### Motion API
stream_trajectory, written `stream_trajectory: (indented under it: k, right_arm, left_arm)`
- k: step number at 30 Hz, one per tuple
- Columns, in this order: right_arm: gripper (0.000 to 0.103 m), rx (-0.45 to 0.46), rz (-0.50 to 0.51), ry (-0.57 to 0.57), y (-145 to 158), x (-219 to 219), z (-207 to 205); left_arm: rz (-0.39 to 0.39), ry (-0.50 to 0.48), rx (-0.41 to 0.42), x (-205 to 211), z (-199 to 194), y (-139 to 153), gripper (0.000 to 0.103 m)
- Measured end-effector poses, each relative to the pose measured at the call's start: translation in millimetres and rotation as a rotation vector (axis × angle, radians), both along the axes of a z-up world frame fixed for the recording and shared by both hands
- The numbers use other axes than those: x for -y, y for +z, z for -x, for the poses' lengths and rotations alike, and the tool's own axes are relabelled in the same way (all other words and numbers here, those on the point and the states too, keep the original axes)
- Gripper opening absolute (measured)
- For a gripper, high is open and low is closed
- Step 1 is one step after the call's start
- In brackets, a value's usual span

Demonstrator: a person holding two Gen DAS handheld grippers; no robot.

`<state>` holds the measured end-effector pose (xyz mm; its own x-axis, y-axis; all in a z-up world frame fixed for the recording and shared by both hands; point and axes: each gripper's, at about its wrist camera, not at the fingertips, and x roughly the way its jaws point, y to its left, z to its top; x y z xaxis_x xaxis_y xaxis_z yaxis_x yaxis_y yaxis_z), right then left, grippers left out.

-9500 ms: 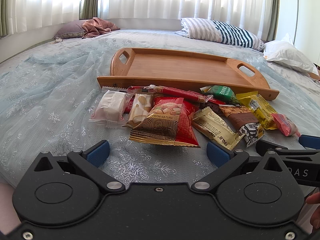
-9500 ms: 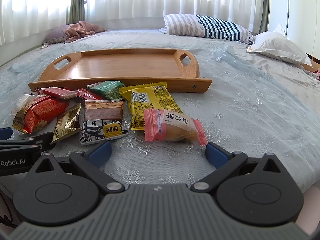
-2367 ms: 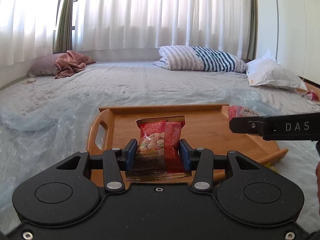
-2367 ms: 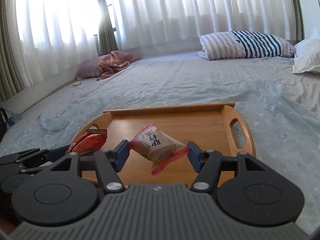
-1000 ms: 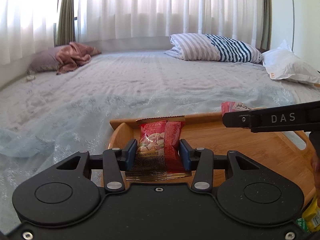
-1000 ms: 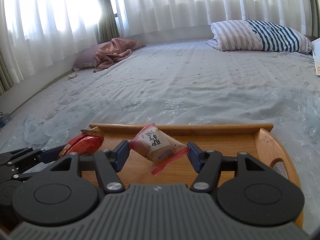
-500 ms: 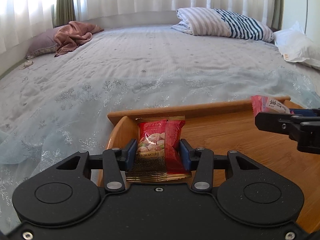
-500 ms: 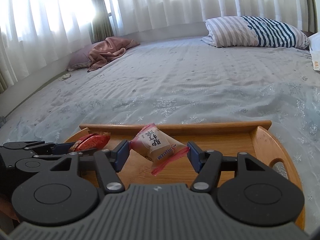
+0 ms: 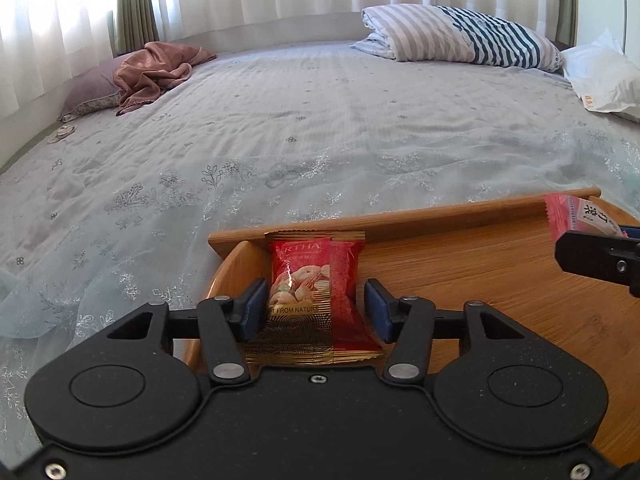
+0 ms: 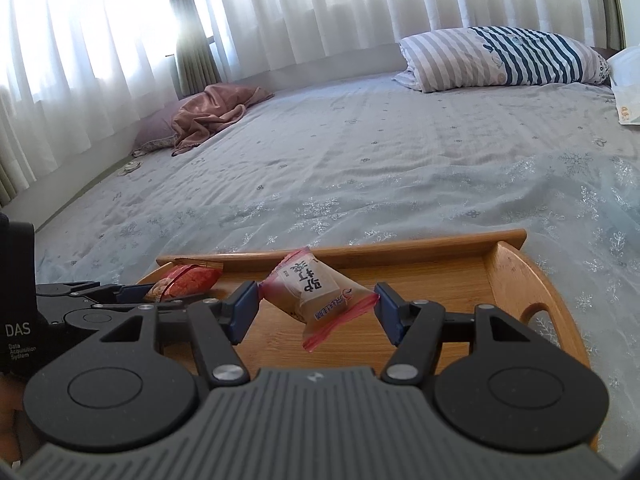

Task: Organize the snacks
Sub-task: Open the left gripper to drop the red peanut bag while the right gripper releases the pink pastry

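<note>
My left gripper (image 9: 316, 306) is shut on a red and gold nut packet (image 9: 312, 300) and holds it over the back left corner of the wooden tray (image 9: 460, 264). My right gripper (image 10: 316, 306) is shut on a pink-edged clear pastry packet (image 10: 316, 290) and holds it over the middle of the tray (image 10: 440, 280), near its back rim. The pastry packet (image 9: 580, 216) shows at the right edge of the left wrist view. The nut packet (image 10: 184, 280) and the left gripper body show at the left of the right wrist view.
The tray lies on a bed with a pale blue snowflake cover (image 9: 280, 152). A striped pillow (image 9: 460, 36) and a white bag (image 9: 600, 76) are at the far right. A pink cloth on a purple pillow (image 9: 152, 68) lies far left. The tray handle (image 10: 536, 312) is at right.
Both grippers have moved lower and closer to the tray's back rim, each still holding its packet. The grip on each packet is unchanged.
</note>
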<state>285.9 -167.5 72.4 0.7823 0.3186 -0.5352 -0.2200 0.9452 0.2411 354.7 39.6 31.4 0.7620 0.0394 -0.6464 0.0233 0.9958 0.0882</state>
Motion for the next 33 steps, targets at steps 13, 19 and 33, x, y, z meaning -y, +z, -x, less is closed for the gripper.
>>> stream_trajectory:
  k: [13,19,33]
  right_arm:
    - [0.066,0.012,0.002,-0.032,8,16,13]
    - [0.066,0.019,-0.005,-0.050,14,20,18]
    - [0.067,0.021,0.031,0.001,20,-5,17]
  left_arm:
    - [-0.041,0.003,0.058,14,9,10,0.084]
    - [-0.029,0.006,0.126,9,32,27,0.087]
    - [0.003,-0.009,0.291,-10,148,49,0.092]
